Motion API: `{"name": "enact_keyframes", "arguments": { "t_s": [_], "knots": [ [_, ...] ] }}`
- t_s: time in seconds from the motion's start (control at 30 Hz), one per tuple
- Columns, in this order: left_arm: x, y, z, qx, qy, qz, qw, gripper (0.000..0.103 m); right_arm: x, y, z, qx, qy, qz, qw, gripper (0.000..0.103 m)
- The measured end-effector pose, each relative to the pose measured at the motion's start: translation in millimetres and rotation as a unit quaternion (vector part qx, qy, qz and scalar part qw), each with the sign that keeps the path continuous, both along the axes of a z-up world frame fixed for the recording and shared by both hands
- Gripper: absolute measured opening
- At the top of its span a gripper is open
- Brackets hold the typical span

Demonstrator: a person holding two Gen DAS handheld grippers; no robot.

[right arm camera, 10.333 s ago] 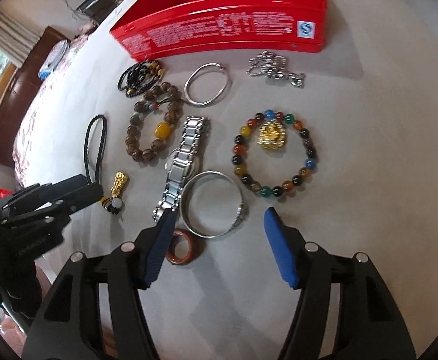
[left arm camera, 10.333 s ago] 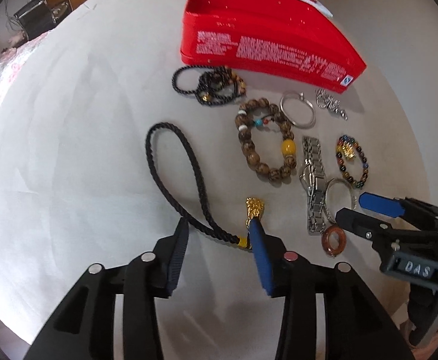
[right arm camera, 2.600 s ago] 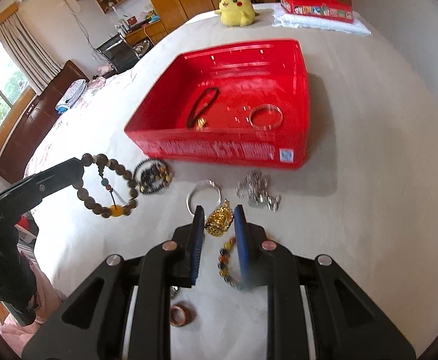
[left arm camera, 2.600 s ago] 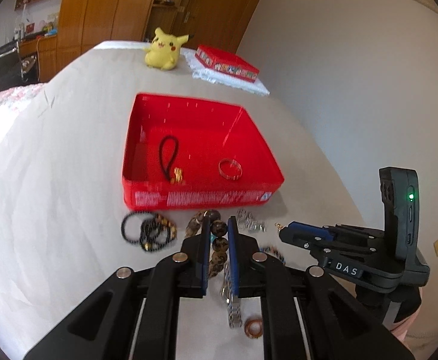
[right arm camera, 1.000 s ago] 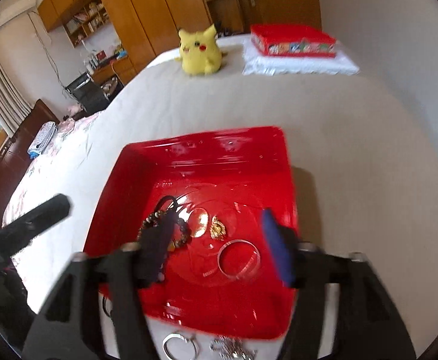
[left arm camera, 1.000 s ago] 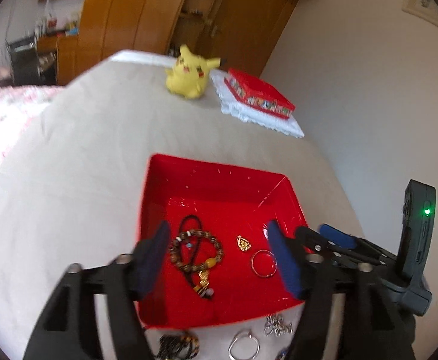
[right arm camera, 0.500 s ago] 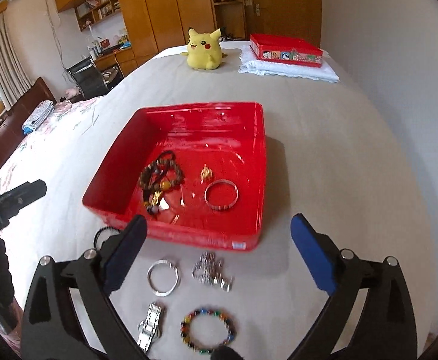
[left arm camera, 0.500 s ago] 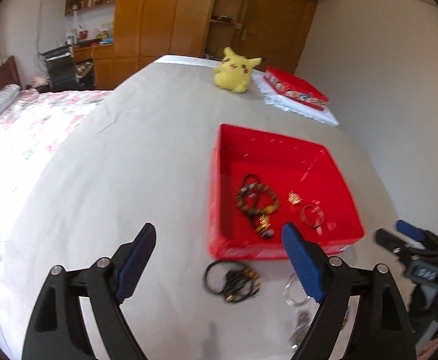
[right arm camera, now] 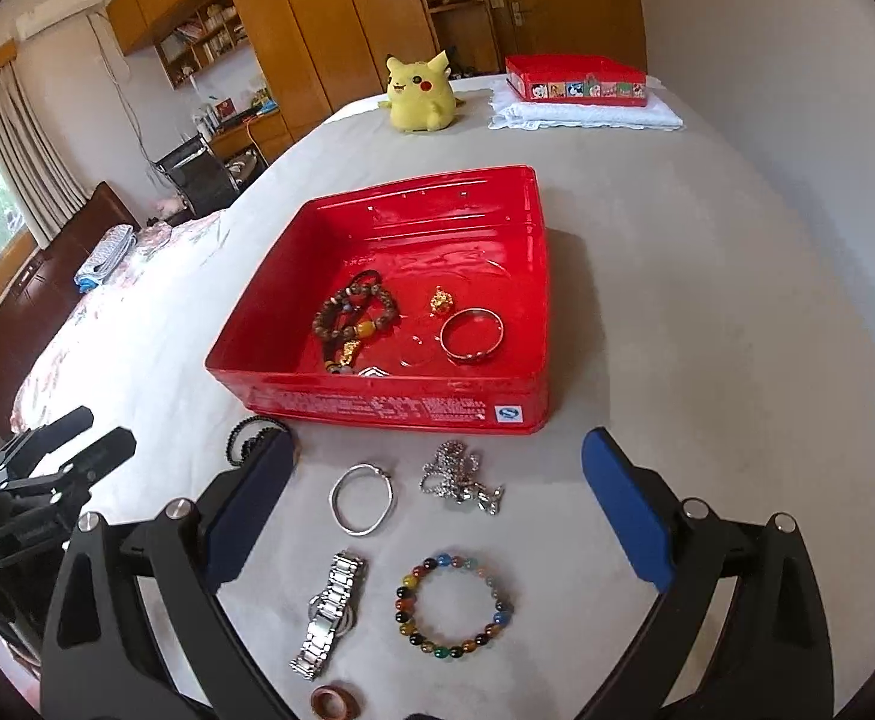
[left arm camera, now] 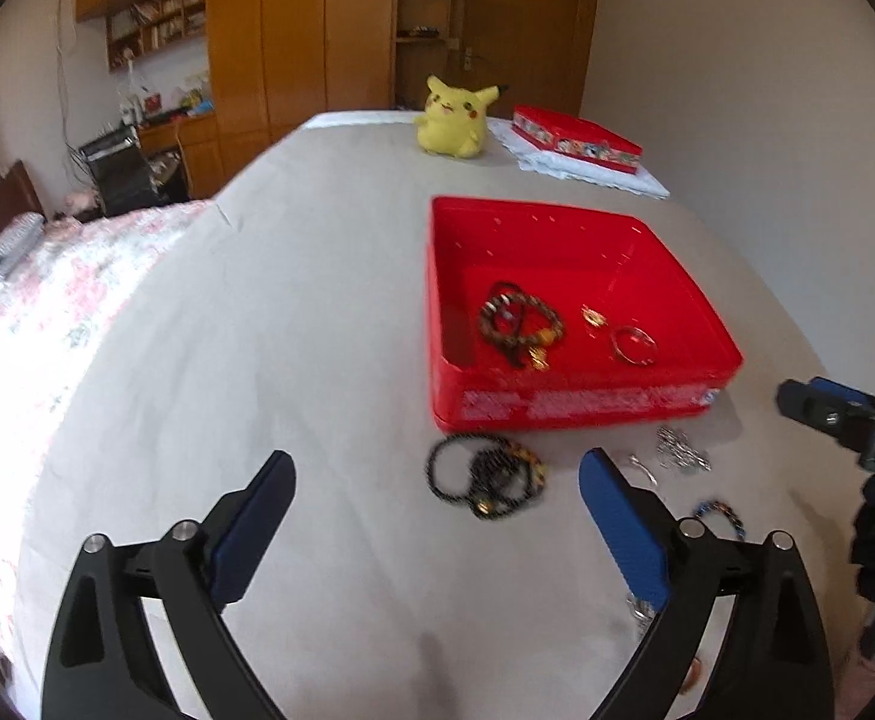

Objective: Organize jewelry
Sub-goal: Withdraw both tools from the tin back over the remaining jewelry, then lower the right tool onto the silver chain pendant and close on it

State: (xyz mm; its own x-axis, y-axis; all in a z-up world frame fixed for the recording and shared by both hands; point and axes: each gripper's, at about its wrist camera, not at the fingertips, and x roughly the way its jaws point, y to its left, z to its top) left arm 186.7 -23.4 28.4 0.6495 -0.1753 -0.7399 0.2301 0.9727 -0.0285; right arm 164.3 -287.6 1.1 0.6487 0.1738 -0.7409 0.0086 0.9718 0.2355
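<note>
While both grippers hang above the grey bedcover (right arm camera: 707, 312), the red tin (right arm camera: 377, 405) serves as the landmark. Seen from the right wrist, the left gripper (right arm camera: 86, 441) sits far left of the tin, its jaws apart and empty. Inside the tin lie a wooden bead bracelet (right arm camera: 353, 315) on a black cord, a gold pendant (right arm camera: 441, 300) and a bangle (right arm camera: 472, 336). Just in front of the tin's near wall, from left to right, are a black bead bracelet (right arm camera: 245, 432) partly hidden by a finger pad, a thin silver bangle (right arm camera: 362, 498) and a silver chain (right arm camera: 461, 480). Nearer the camera than those lie a steel watch (right arm camera: 329, 624), a multicoloured bead bracelet (right arm camera: 452, 606) and a brown ring (right arm camera: 334, 702). The right gripper (right arm camera: 437, 522) is spread wide, holding nothing.

From the left wrist, the left gripper (left arm camera: 437, 516) is likewise wide open and empty, and the black bead bracelet (left arm camera: 485, 477) shows whole as a tangled cluster before the tin (left arm camera: 569, 408); the watch and ring are mostly hidden there.
</note>
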Motion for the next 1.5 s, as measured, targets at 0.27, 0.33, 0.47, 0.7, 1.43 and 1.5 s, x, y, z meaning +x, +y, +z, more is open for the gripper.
{"name": "enact_keyframes", "arguments": {
  "t_s": [0.27,0.33,0.47,0.7,1.43,1.5],
  "knots": [
    [1,-2,-16,0.011,0.010,0.001,0.9999,0.096,5,-1,-30,0.037,0.058,0.018,0.997,0.096],
    [2,0,-20,0.012,0.014,0.006,0.9998,0.096,4,1,-34,0.028,0.060,0.015,0.998,0.096],
    [8,3,-28,0.010,0.029,0.017,0.9994,0.096,8,2,-42,0.034,0.069,0.021,0.997,0.091],
    [11,2,-33,0.020,0.034,0.020,0.9990,0.096,19,-2,-60,0.055,0.103,0.027,0.993,0.063],
    [21,0,-47,0.023,0.057,0.033,0.9976,0.096,48,16,-85,-0.028,0.133,0.036,0.990,0.050],
    [21,1,-47,0.023,0.058,0.034,0.9975,0.096,48,15,-84,-0.034,0.130,0.035,0.990,0.042]
  ]
}}
